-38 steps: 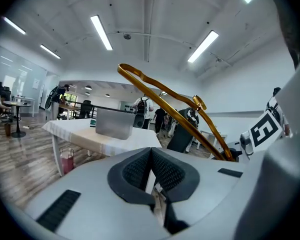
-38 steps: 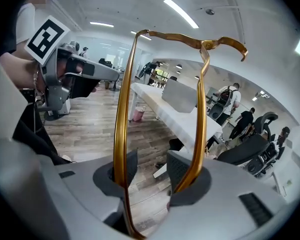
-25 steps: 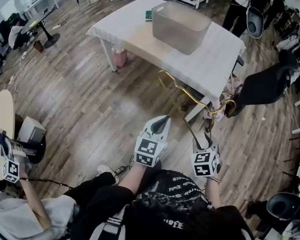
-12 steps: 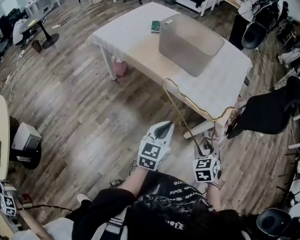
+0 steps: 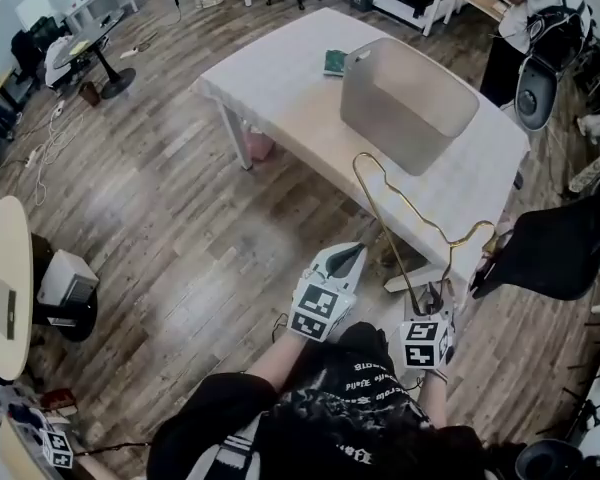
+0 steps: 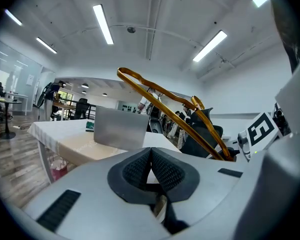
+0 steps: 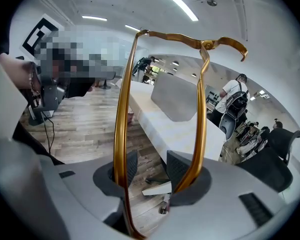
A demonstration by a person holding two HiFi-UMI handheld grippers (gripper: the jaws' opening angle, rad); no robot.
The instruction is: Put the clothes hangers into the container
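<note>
A gold clothes hanger (image 7: 122,134) is being carried in the right gripper (image 7: 153,165). Its narrow end is being held down at the jaws. The jaws are being kept partly apart, and one gold rod is being pressed against each pad; floor is showing in the gap between the pads. From the gripper the hanger is being held up and forward, and its hook is pointing to the right at the top.

In the head view the upper part of the hanger is being seen against the near edge of the white table (image 5: 280,73). The grey container (image 5: 380,123) is being kept on that table, beyond the hanger and apart from it, with a small green item (image 5: 334,63) just beside its far left corner. The hanger is not yet being lowered into the container.

The left gripper (image 6: 151,150) is being held just to the left of the right one. Its jaws are being kept together, and nothing is being gripped between them.
</note>
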